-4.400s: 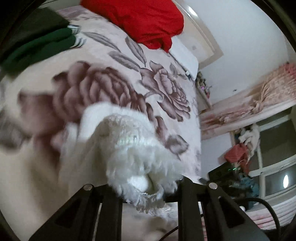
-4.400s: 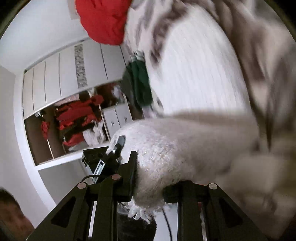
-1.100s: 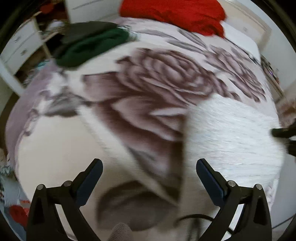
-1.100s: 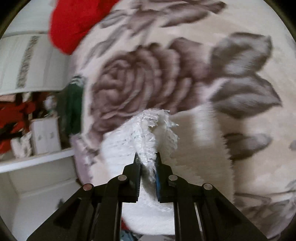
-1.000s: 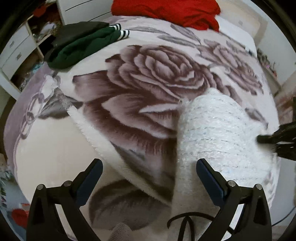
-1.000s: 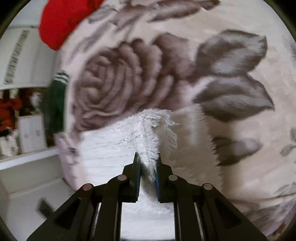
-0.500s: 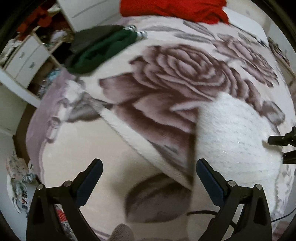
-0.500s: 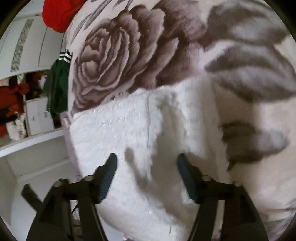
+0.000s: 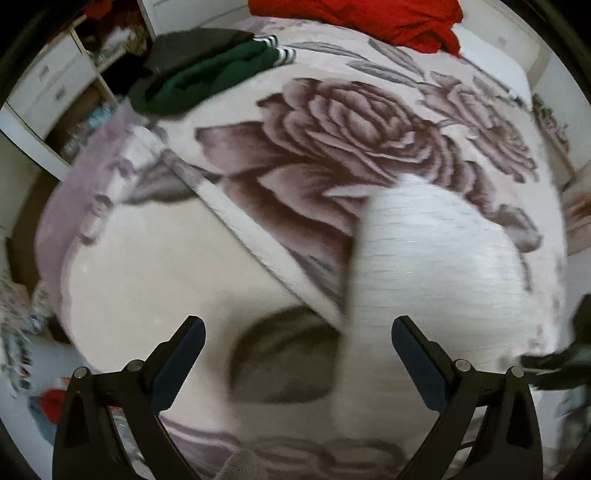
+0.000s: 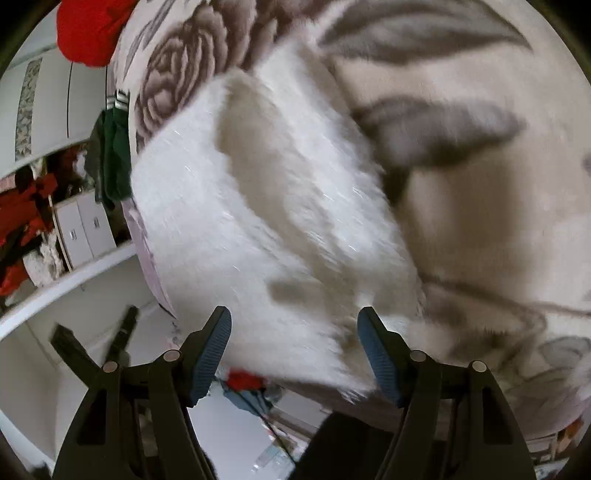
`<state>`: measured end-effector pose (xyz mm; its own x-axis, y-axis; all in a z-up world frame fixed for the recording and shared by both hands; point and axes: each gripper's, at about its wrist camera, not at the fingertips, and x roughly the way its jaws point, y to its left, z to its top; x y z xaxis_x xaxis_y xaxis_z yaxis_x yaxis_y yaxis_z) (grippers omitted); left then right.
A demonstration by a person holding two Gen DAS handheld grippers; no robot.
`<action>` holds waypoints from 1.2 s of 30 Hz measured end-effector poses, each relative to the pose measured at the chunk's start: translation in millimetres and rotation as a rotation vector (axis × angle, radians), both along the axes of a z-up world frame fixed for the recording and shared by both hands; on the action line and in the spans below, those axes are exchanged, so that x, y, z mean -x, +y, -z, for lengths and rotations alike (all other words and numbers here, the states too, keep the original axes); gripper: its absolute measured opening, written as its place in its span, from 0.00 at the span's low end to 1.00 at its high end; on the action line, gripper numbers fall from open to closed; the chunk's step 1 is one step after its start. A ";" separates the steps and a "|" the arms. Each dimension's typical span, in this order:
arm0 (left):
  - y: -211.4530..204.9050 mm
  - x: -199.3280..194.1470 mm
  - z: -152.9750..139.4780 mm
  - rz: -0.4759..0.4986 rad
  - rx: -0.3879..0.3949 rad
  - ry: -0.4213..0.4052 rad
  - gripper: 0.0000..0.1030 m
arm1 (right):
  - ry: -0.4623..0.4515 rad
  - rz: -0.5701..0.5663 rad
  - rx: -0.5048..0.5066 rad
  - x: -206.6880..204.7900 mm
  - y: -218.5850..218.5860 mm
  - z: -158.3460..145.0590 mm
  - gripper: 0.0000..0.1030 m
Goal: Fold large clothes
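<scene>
A fuzzy white garment (image 9: 436, 258) lies folded on the rose-patterned blanket (image 9: 332, 147) of the bed, right of centre in the left wrist view. It fills the middle of the right wrist view (image 10: 240, 206). My left gripper (image 9: 295, 350) is open and empty above the blanket, left of the garment. My right gripper (image 10: 294, 339) is open and empty just above the garment's near edge. The right gripper shows as a dark blur at the left wrist view's right edge (image 9: 554, 362).
A folded green and dark garment (image 9: 207, 74) lies at the bed's far left. A red garment (image 9: 369, 18) lies at the head of the bed. White drawers (image 9: 48, 85) and cluttered shelves (image 10: 29, 221) stand beside the bed. Clutter lies on the floor (image 9: 22, 332).
My right gripper has opened and let go of the white garment's edge, which now lies flat on the bed. Both grippers have drawn back. The left gripper stayed open.
</scene>
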<state>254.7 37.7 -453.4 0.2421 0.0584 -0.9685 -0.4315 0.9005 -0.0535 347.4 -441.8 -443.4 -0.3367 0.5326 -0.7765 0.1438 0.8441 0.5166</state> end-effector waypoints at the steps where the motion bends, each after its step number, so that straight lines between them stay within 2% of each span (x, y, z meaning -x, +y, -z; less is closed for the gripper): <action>1: -8.5 -2.4 4.4 0.012 -0.003 0.010 1.00 | -0.002 -0.014 0.013 5.3 1.8 6.3 0.71; 3: -23.7 -8.4 12.8 0.046 -0.041 0.029 1.00 | 0.007 -0.022 0.011 18.8 5.6 22.7 0.67; 4: -29.7 -11.6 16.9 0.061 -0.065 0.029 1.00 | -0.001 -0.015 0.010 26.0 5.3 27.1 0.49; 5: -37.7 -16.4 25.3 0.079 -0.100 0.032 1.00 | -0.022 -0.017 0.034 32.3 5.7 30.6 0.45; 7: -51.1 -25.6 51.2 0.126 -0.163 0.055 1.00 | -0.055 -0.060 0.126 41.0 5.2 39.7 0.44; 8: -55.8 -29.5 65.3 0.147 -0.190 0.085 1.00 | -0.037 -0.056 0.151 44.8 2.1 46.5 0.44; 10: -61.8 -34.0 88.3 0.177 -0.241 0.120 1.00 | 0.011 -0.042 0.128 48.2 -4.2 51.8 0.45; 12: -57.7 -35.1 88.2 0.182 -0.243 0.121 1.00 | 0.037 -0.043 0.095 47.6 -12.7 46.4 0.46; 14: -46.4 -30.9 73.8 0.165 -0.187 0.085 1.00 | 0.013 -0.018 0.060 43.0 -25.3 32.5 0.55; 16: -33.7 -21.9 59.7 0.138 -0.122 0.037 1.00 | -0.062 -0.005 0.017 33.0 -38.4 18.2 0.86; 19: -14.6 -10.1 52.4 0.116 -0.016 -0.042 1.00 | -0.130 0.006 -0.051 12.8 -48.1 18.3 0.88; 22: 4.1 -4.7 75.7 0.108 0.180 -0.065 1.00 | -0.125 0.034 -0.192 -5.2 -54.5 42.0 0.88; 24: 12.5 -4.6 100.7 0.084 0.412 -0.079 1.00 | -0.118 0.005 -0.283 -14.6 -46.4 61.0 0.88; 26: 14.2 -8.7 124.1 0.071 0.657 -0.128 1.00 | -0.113 -0.057 -0.321 -20.2 -30.6 80.2 0.88; 27: 10.6 -11.5 130.3 0.077 0.711 -0.145 1.00 | -0.102 -0.071 -0.337 -21.7 -24.7 89.7 0.89; 30: -3.5 -29.5 145.8 0.128 0.702 -0.158 1.00 | -0.030 -0.066 -0.420 -23.7 -12.6 116.7 0.93; 33: -5.6 -42.9 144.3 0.136 0.711 -0.205 1.00 | -0.005 -0.075 -0.440 -26.2 -11.1 121.9 0.95; 36: -10.1 -50.3 129.9 0.146 0.689 -0.255 0.83 | -0.010 -0.072 -0.475 -23.0 -0.3 120.7 0.94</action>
<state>305.1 27.7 -583.2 0.4227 -0.5912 -0.6869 -0.2088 0.6740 -0.7086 370.4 -442.1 -564.0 -0.3796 0.8049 -0.4561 0.0862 0.5216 0.8488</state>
